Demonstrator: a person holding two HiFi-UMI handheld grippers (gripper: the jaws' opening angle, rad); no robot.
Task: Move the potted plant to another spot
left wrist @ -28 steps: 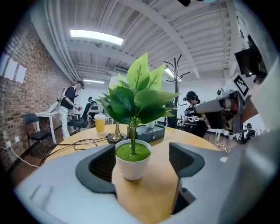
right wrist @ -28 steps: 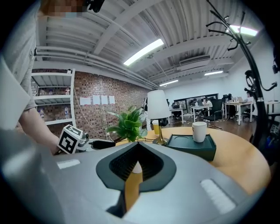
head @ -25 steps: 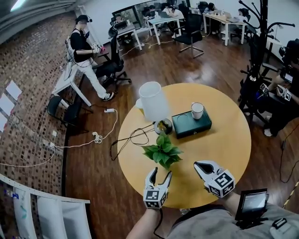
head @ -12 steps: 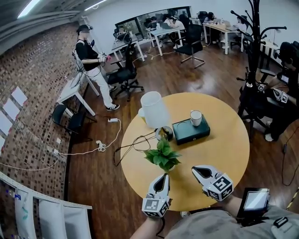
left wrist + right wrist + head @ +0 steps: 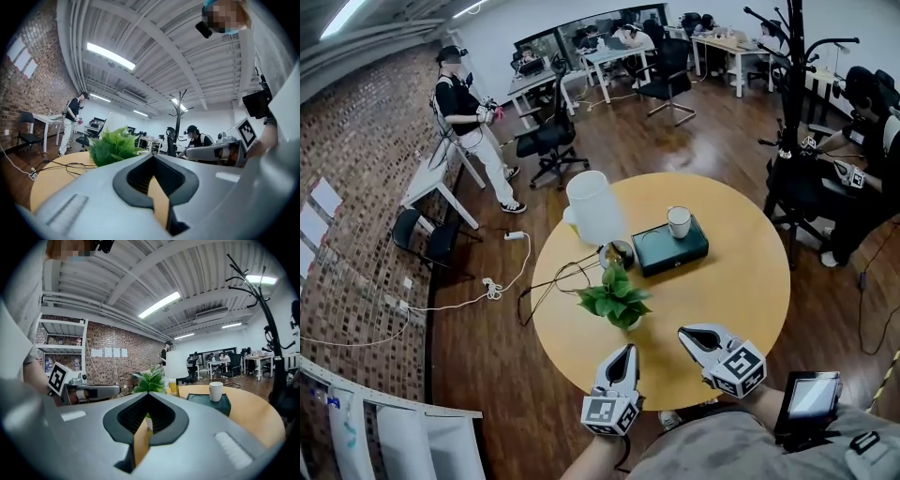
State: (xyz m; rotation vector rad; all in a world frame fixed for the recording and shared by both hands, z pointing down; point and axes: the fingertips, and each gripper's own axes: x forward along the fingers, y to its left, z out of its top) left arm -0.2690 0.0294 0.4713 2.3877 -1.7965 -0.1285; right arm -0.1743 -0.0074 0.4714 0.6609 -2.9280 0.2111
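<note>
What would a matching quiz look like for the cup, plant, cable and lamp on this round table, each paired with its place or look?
Things: 1 cup; 2 plant; 3 cable; 4 lamp.
Descriptions: A black, looped near the table edge; B tall, white shade; C standing on the green box; D leafy, in a small pot.
Pairs: 1-C, 2-D, 3-A, 4-B.

A small potted plant (image 5: 614, 298) with broad, glossy green leaves stands upright on the round wooden table (image 5: 741, 291) in front of me, towards its left side. Its pale pot is almost wholly hidden beneath the spreading foliage. It stands free.
</note>
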